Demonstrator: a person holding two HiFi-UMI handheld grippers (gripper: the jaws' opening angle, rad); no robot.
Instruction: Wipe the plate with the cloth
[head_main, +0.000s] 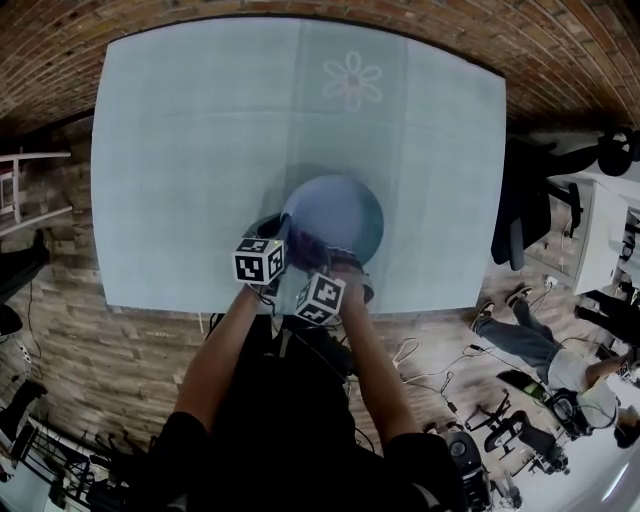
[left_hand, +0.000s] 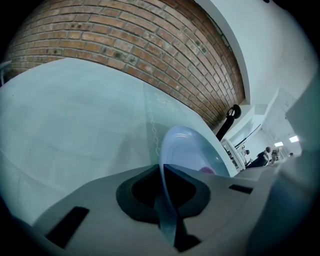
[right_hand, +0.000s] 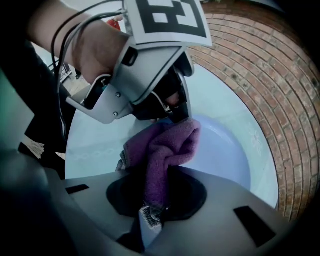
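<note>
Right tool (right_hand: 154, 202): clamped on the cloth (right_hand: 165, 147), with a thick fold bunched out ahead of the jaws.
Cloth: purple, nubby terry with a stitched hem; soft. It hangs over the plate (right_hand: 222, 155) at its near side.
Left tool (left_hand: 164, 175): pinched narrow on the plate's near-left rim, which runs edge-on between the jaws, just beside the cloth.
Key relation: the plate's open face lies beyond the cloth, toward the far rim. The right tool is the nearer one to it, so the wipe probably runs outward from there.
Plate: round, shallow, pale blue, smooth and glossy.
Table (head_main: 200, 150): covered in pale, matte fabric; the plate sits toward its near edge.
</note>
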